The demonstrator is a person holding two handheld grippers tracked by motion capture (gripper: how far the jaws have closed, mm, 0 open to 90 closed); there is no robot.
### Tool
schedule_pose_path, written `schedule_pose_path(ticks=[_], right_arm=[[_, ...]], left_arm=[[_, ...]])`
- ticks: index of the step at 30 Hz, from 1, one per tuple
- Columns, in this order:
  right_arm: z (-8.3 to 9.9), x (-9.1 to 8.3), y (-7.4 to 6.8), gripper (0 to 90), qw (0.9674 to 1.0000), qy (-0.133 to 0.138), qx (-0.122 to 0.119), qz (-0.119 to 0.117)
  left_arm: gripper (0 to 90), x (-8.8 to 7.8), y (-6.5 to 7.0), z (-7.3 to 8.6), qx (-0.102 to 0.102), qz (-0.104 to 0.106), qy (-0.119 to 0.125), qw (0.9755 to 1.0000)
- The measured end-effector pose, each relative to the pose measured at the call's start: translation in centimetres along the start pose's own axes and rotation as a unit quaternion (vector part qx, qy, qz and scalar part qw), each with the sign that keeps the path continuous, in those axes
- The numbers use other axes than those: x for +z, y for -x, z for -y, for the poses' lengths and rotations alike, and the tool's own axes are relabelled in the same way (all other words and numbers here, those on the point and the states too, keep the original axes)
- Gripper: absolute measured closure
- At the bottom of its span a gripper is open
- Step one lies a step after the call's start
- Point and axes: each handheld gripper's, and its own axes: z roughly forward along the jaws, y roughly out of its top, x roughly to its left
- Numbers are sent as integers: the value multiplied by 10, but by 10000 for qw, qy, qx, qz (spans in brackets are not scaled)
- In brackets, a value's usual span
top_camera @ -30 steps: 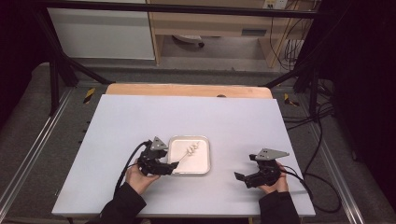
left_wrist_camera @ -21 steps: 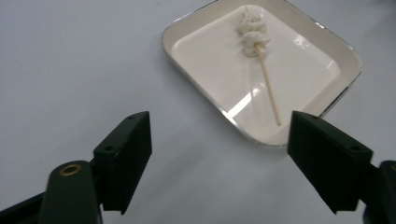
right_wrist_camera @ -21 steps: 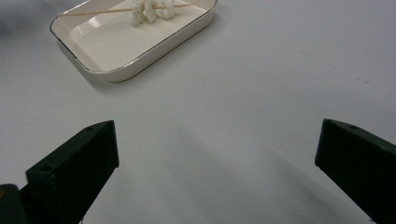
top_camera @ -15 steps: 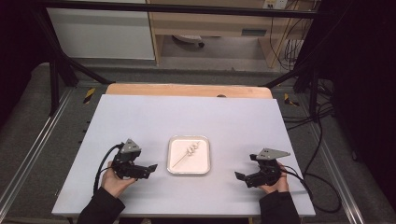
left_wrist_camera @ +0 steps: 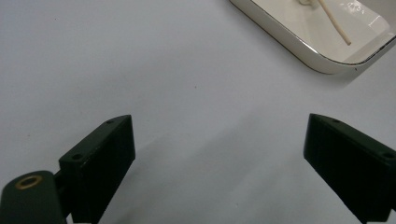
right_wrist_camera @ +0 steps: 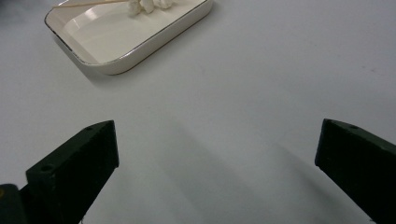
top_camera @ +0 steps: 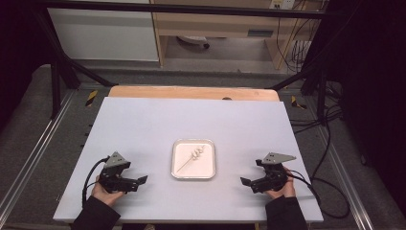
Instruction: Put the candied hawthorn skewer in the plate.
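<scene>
The white table [top_camera: 143, 124] is carrying the shallow white tray [top_camera: 193, 175] at its middle, unmoved. The left gripper [top_camera: 140, 181], beside the tray's left edge a second ago, is now sitting well apart from it near the table's left front; its jaws have just been opening and are standing wide, gripping nothing. The right gripper [top_camera: 245, 181] is staying put, jaws wide and empty. The skewer [top_camera: 191, 158], threaded with small white pieces, is lying slantwise in the tray.
</scene>
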Motion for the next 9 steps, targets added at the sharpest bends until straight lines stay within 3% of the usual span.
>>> schedule_pose_path(ticks=[4,9], right_arm=[[0,1,0,3,10000,-41,-2,-10],[1,3,0,3,9999,-106,5,-35]], left_arm=[[90,-3,0,1,49,5,86,10000],[91,-2,1,2,89,-13,23,10000]])
